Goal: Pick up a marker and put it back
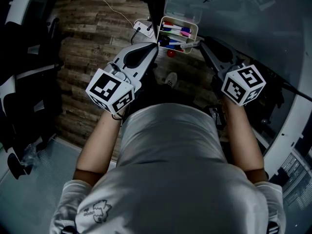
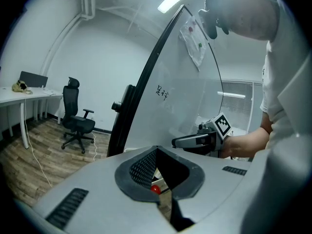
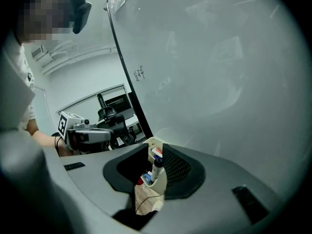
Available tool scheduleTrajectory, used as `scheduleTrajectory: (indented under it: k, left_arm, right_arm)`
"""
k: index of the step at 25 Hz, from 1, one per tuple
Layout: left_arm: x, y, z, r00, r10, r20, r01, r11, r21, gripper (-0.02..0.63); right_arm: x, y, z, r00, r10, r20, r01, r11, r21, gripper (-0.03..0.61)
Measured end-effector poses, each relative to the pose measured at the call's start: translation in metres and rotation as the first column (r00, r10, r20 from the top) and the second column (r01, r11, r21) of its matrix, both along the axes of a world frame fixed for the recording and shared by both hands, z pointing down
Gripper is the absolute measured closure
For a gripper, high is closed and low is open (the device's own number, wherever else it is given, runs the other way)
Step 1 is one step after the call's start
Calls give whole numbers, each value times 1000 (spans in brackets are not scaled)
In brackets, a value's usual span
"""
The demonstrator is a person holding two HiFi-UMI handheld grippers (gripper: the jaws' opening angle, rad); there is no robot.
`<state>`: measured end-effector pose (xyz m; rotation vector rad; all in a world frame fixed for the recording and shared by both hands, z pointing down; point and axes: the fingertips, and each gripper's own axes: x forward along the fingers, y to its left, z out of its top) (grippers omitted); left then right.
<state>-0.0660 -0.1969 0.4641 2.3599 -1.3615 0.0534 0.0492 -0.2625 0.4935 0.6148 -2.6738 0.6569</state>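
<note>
Left gripper fingers shut tip to tip, empty, right gripper fingers narrowly apart around a dark-capped marker standing in the tray, tray at the whiteboard edge, plank floor below, office chair only in the left gripper view.

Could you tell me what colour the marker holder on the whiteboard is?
The marker holder is cream-white; it shows best in the head view.

Head view: steeply down past the torso onto left claw, right claw and marker holder at the whiteboard. Gripper views: along own jaws, close in, each across at the other claw. Holder shared by head and right gripper views.
</note>
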Motion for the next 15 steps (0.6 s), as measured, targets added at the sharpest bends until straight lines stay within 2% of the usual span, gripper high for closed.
scheduleTrajectory:
  k: [15]
  left_arm:
    - [10, 6, -44, 999, 11, 31, -14, 997, 76, 609]
  right_arm:
    - [18, -3, -50, 998, 34, 62, -40, 996, 85, 497]
